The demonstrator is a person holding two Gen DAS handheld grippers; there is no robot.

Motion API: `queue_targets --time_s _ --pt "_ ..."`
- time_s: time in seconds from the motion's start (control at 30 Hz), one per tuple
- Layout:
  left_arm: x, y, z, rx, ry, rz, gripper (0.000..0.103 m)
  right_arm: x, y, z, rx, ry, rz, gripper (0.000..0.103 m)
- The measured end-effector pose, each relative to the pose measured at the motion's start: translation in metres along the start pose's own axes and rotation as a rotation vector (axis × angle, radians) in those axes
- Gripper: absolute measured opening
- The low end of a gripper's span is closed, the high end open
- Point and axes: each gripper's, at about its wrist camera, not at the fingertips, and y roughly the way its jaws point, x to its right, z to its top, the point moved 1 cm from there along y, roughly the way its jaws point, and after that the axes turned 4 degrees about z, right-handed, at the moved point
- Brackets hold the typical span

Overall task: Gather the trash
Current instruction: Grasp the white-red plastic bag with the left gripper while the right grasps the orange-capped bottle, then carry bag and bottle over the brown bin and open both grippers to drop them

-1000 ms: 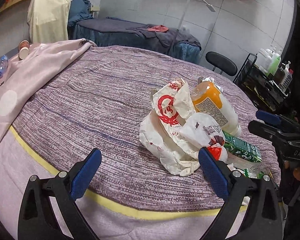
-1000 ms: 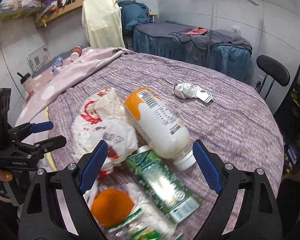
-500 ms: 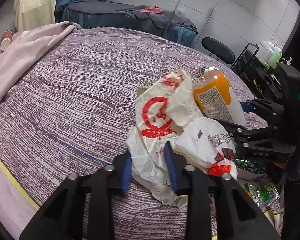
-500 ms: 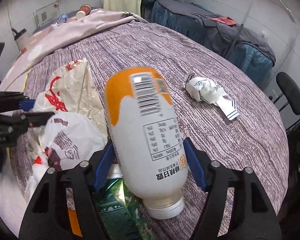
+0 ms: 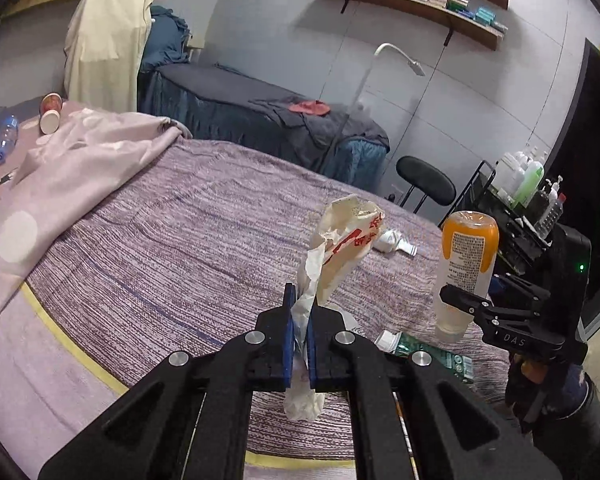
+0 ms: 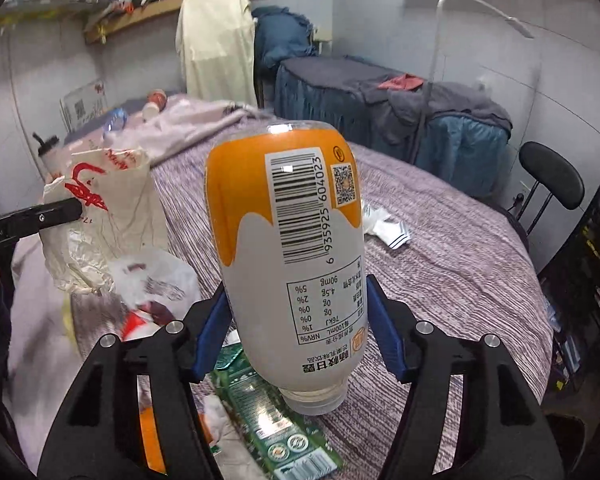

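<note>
Left wrist view: the left claw, wide apart a second ago, has clamped on the crumpled white paper bag with red print at centre frame, lifting it off the purple-covered bed. The right claw has narrowed onto the orange-and-white plastic bottle, held cap-down at centre, raised.

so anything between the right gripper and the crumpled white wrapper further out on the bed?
Yes: the right gripper is shut on the orange-and-white bottle, which fills its jaws and sits in line with the crumpled wrapper. Beyond the bottle, only bare bedspread lies between them.
</note>
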Motion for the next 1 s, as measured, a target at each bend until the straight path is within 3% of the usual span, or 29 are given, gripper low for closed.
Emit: queue_targets --time_s 0.3,0.73,1.0 --pt "0.024 -0.042 0.008 0.098 0.047 -0.003 0.005 -0.002 -0.062 -0.017 0.114 0.067 0.006 0.064" --pt "0.083 -0.075 0.01 0.169 0.106 -0.104 0.005 0.019 -0.147 -0.056 0.227 0.171 -0.055 0.064" --pt "0.132 -0.071 0.003 0.158 0.155 -0.191 0.005 0.052 -0.182 -0.086 0.26 0.251 -0.128 0.064"
